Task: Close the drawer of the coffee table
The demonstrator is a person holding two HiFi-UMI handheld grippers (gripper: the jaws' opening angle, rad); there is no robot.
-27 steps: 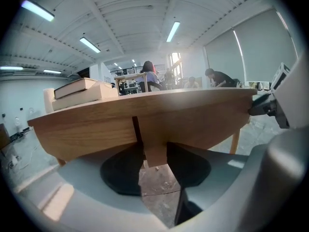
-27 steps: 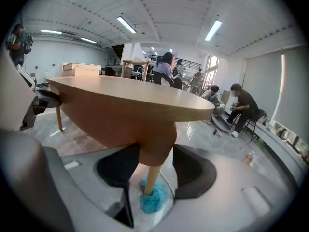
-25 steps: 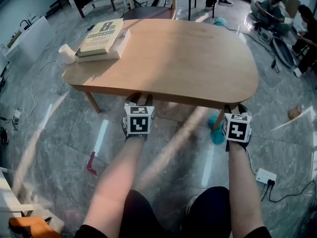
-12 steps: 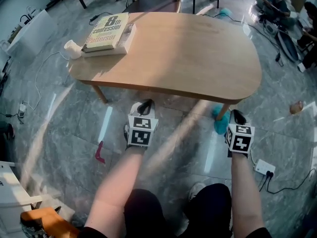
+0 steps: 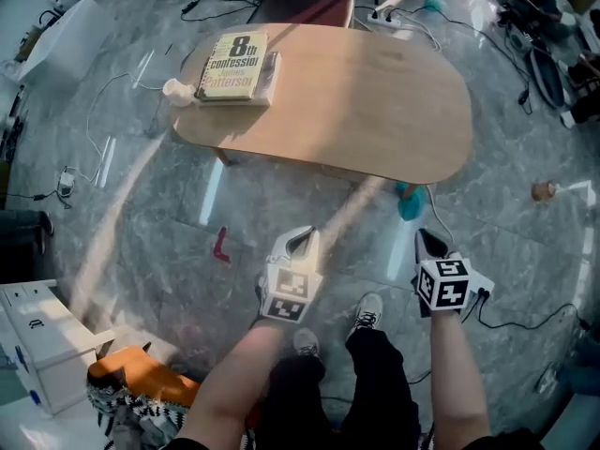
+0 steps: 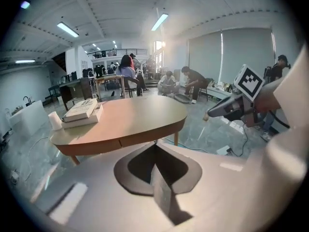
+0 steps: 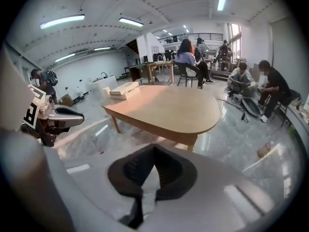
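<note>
Since the drawer (image 6: 140,138) sits flush in the desk's (image 5: 375,92) near edge, closing looks done; were it unlatched, it could creep back out. The left gripper view shows its front; the head view hides it under the top. Left gripper (image 5: 302,240) and right gripper (image 5: 427,242) hang well apart from the desk, jaws fully together, empty.

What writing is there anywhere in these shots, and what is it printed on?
"8th confession": cover of the top book, on the table.
"Patterson", reddish line below it: blurred, likely reading only.
Mark on the white box: too small to read.
Marker cubes: square patterns, no words.
</note>
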